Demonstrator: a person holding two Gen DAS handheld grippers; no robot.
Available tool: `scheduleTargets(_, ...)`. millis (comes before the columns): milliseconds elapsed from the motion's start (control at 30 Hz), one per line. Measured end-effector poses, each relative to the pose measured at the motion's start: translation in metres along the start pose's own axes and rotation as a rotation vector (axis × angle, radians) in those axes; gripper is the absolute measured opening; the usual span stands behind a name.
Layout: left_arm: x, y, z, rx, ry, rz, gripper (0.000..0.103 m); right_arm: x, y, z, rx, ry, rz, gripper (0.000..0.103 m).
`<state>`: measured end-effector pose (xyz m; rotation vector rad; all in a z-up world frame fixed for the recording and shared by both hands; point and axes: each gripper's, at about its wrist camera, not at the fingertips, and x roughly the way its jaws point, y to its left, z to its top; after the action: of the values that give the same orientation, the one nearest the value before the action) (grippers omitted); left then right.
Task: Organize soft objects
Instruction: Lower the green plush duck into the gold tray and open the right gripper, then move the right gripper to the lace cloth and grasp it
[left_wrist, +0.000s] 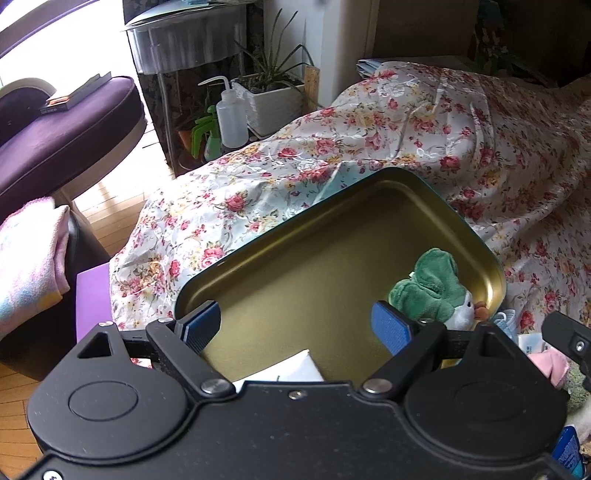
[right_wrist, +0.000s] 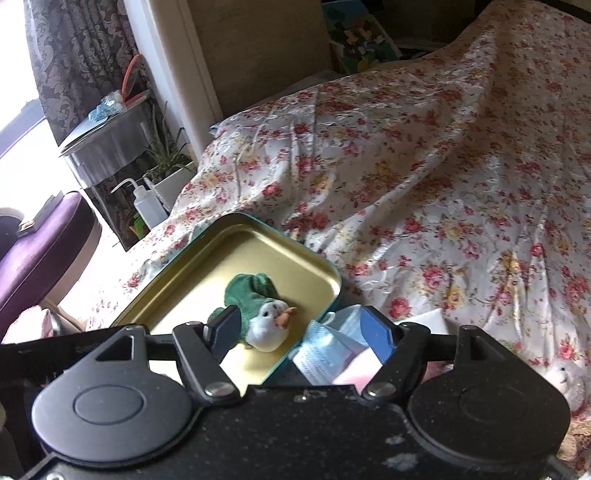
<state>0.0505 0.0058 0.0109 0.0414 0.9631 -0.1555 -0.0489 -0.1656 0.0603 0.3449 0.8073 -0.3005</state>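
We are holding the left gripper (left_wrist: 297, 328) with its fingers spread apart over a gold-lined tin (left_wrist: 332, 243), gripping nothing. Our right gripper (right_wrist: 301, 334) is likewise hanging apart and empty above the tin's near corner. A green-and-white plush bird (right_wrist: 260, 312) is lying inside the tin, on the floral bedspread (right_wrist: 424, 192).

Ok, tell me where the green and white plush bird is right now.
The plush bird lies inside the gold tin on the floral bedspread, in the tin's near right corner in the left wrist view, beside the blue packet just outside the rim.
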Motion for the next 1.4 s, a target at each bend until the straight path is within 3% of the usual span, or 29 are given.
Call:
scheduleTargets(633,-0.001,-0.043,-0.017,0.139,-0.009,-0.029,0.086,-0.043,-0.124,-0.044,0.101,-0.06,-0.227,0.079)
scheduleTargets(1133,-0.002,-0.101,-0.05,0.347,-0.014,-0.113,0.088,-0.062,-0.204,-0.065,0.279,0.004,-0.327,0.08)
scheduleTargets(1400,-0.004,-0.121,-0.062,0.418,-0.012,-0.152,0.089,-0.049,-0.226,-0.078,0.354,0.124,-0.365,0.08)
